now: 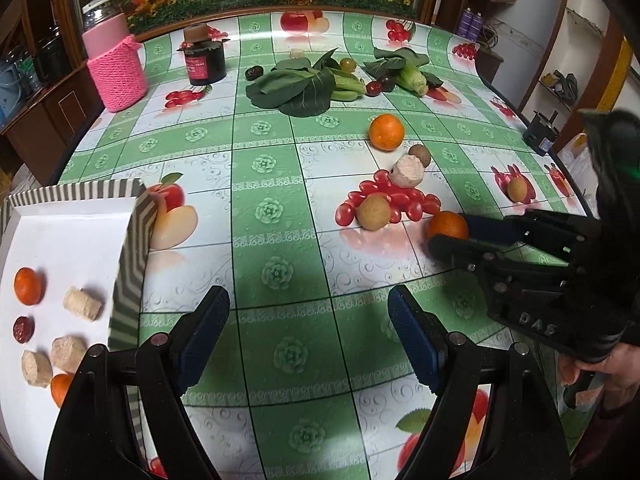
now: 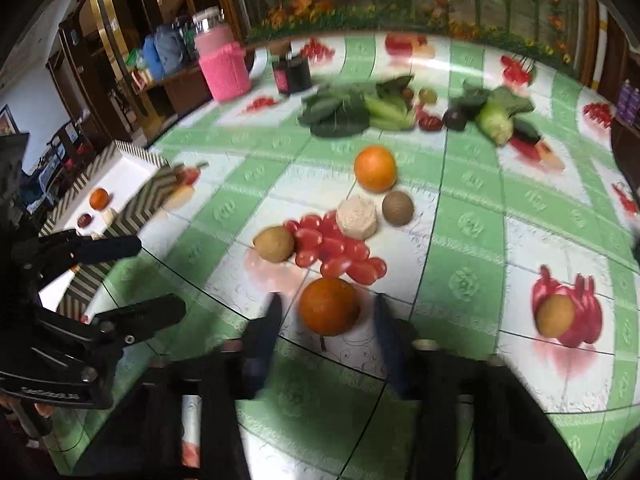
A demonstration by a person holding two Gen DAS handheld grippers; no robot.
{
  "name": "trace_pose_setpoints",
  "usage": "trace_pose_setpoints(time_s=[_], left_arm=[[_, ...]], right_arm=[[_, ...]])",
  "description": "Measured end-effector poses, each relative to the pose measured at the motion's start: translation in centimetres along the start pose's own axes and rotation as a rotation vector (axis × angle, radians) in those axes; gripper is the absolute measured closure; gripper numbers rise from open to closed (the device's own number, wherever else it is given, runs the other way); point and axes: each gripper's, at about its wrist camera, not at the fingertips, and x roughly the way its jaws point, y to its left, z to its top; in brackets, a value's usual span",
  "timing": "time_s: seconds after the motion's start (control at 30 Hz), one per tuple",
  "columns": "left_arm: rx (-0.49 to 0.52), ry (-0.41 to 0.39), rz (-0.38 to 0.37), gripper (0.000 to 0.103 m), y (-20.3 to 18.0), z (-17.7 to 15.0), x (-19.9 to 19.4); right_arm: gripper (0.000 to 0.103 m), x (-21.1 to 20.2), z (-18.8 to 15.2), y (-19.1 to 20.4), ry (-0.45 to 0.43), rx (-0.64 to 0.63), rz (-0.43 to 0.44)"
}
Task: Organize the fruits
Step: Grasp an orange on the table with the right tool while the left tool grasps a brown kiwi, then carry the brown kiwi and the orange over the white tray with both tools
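Observation:
A small orange [image 2: 329, 306] lies on the table between the open fingers of my right gripper [image 2: 326, 312]; the fingers stand on either side, apart from it. It also shows in the left wrist view [image 1: 448, 225], at the right gripper [image 1: 450, 230]. My left gripper [image 1: 308, 316] is open and empty above the green-checked tablecloth, beside a white tray [image 1: 80, 220] with a striped rim. The tray holds two oranges [image 1: 28, 286], a red date and beige chunks. A larger orange [image 2: 375, 169], a brown longan [image 2: 274, 243] and a heap of cherry tomatoes [image 2: 332, 246] lie beyond.
Leafy greens [image 1: 298, 86], a dark jar [image 1: 205, 60] and a pink knitted bottle [image 1: 114, 64] stand at the back. A beige chunk [image 2: 356, 216], a brown fruit [image 2: 397, 208] and another longan [image 2: 556, 315] lie on the table. The table's edge runs along the right.

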Motion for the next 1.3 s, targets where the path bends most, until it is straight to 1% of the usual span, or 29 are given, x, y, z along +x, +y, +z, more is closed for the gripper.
trace_pose_setpoints(time_s=[0.17, 0.3, 0.43, 0.6, 0.67, 0.7, 0.73, 0.77, 0.83, 1.03, 1.3], left_arm=[[0.008, -0.002, -0.022, 0.022, -0.6, 1.1, 0.8], [0.02, -0.001, -0.053, 0.022, -1.5, 2.1, 1.6], [0.036, -0.002, -0.057, 0.022, -2.3, 3.1, 2.5], [0.048, 0.008, -0.057, 0.022, -2.8, 3.8, 3.8], [0.055, 0.001, -0.043, 0.035, -3.0, 4.0, 4.2], [0.056, 0.006, -0.046, 0.057, -3.0, 4.1, 4.5], [0.052, 0.018, -0.057, 0.068, -3.0, 4.1, 4.9], [0.057, 0.0, -0.048, 0.071, -3.1, 4.2, 4.8], [0.066, 0.0, -0.056, 0.082, -3.3, 4.4, 4.8], [0.054, 0.004, -0.065, 0.082, -2.8, 3.6, 4.4], [0.028, -0.023, -0.038, 0.082, -1.6, 1.7, 2.1]], right_arm=[[0.07, -0.7, -0.7, -0.6, -0.034, 0.017, 0.007], [0.07, -1.9, -1.1, -1.8, -0.065, 0.066, 0.009], [0.07, -2.5, -1.3, -2.8, -0.08, 0.1, 0.01], [0.07, -2.3, -1.4, -3.3, -0.077, 0.106, 0.03], [0.07, -2.2, -1.4, -3.4, -0.077, 0.111, 0.039], [0.07, -2.2, -1.4, -3.4, -0.078, 0.114, 0.04], [0.07, -2.2, -1.5, -3.5, -0.079, 0.114, 0.043], [0.07, -2.2, -1.5, -3.5, -0.079, 0.114, 0.046], [0.07, -2.2, -1.5, -3.4, -0.079, 0.111, 0.051], [0.07, -2.2, -1.5, -3.0, -0.072, 0.099, 0.051], [0.07, -3.3, -1.6, -1.5, -0.086, 0.078, 0.059]])
